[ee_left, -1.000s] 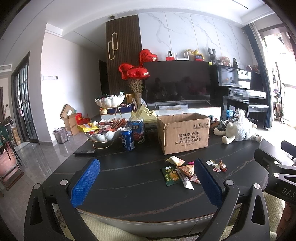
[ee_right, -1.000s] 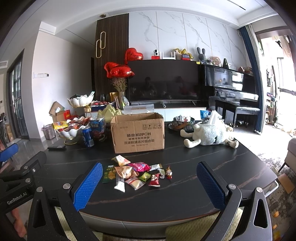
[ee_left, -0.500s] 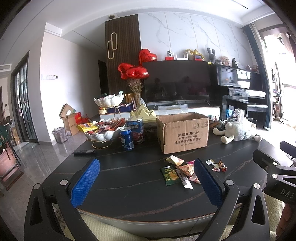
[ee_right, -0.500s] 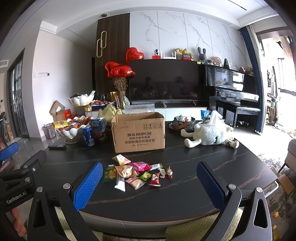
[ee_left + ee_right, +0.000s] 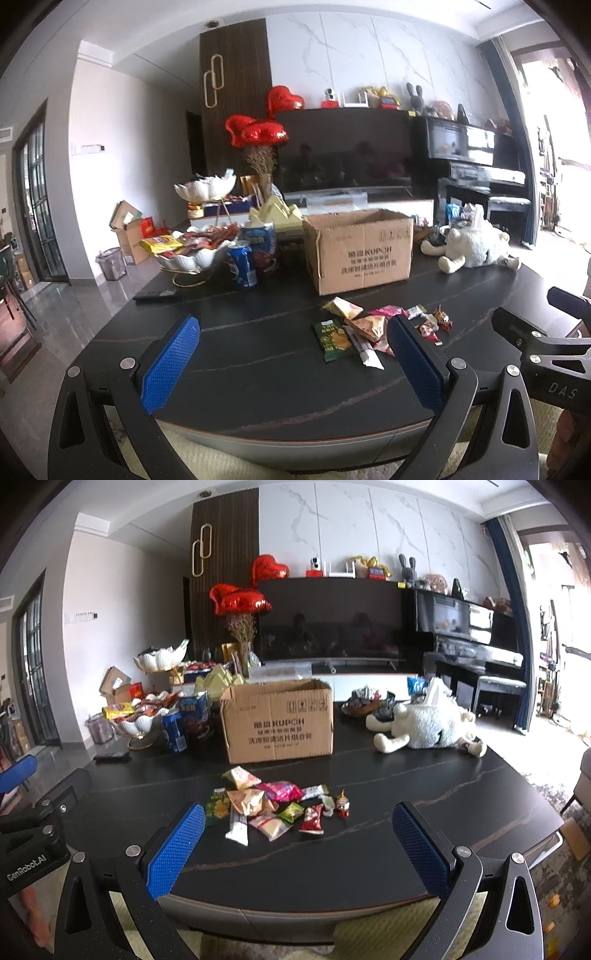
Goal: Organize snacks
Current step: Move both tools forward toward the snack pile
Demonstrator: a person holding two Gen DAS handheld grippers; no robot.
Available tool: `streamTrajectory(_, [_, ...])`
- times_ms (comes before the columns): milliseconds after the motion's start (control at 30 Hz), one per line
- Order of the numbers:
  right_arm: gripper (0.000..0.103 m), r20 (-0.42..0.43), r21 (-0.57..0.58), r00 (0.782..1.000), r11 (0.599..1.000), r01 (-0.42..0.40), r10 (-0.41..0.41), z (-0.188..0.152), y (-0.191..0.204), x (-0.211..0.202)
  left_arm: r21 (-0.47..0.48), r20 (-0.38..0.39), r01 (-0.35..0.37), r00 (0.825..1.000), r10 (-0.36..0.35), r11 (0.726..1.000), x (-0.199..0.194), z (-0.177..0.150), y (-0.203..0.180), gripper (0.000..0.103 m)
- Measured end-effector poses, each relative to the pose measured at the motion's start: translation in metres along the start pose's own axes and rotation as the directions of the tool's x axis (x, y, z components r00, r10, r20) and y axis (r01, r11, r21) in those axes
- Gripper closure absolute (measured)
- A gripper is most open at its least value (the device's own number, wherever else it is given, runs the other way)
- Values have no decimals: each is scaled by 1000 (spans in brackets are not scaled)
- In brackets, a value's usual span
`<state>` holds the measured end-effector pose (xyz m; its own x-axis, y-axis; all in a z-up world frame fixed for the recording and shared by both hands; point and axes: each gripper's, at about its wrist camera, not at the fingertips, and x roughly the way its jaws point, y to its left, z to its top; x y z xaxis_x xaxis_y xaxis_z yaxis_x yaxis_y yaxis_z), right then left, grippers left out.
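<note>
1. We judge that we are at the very start of the sorting: nothing is picked up, and both claws hover at the near edge of the dark table (image 5: pixel 424 775), short of the snacks.

2. Our left claw (image 5: pixel 293 363) stands wide and empty, its blue pads far apart. Our right claw (image 5: pixel 299 847) is just as wide and holds nothing.

3. The loose snacks (image 5: pixel 275 805) lie in a small heap on the table, between us and the open cardboard box (image 5: pixel 279 722), which sits just behind them. In the right wrist view the heap lies almost centred between the pads; in the left wrist view it lies off to the right, partly hidden by the right-hand pad.

4. Among the heap we can pick out a green packet (image 5: pixel 332 338), a pink packet (image 5: pixel 280 791) and a red-and-white packet (image 5: pixel 312 818); several overlap, so their edges are hard to separate.

5. The box looks like the likely destination, though a white snack bowl (image 5: pixel 192 258) already full of packets stands further left beside a blue can (image 5: pixel 242 266).

6. The next move, as we see it, belongs to the right claw: reach forward and down to one packet at the edge of the heap, where it lies apart from its neighbours.

7. The packets are flat and thin, so the pads will need to come low to the table and close on a raised edge.
</note>
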<state>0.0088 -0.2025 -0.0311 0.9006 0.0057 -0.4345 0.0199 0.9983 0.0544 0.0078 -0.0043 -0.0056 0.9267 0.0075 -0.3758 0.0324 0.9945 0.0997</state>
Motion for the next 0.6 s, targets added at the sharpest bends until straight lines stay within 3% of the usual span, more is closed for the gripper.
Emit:
streamTrajectory(333, [1,-88,26,996,999,-28,30,-10,-8,46,60,-51,97,994,-94,993,43,-7,-17,2])
streamTrajectory(600, [9,-146,42,989,999,-27,33,-9,-11,85,94,-114,161,982,-150,983,86,-5,-28,4])
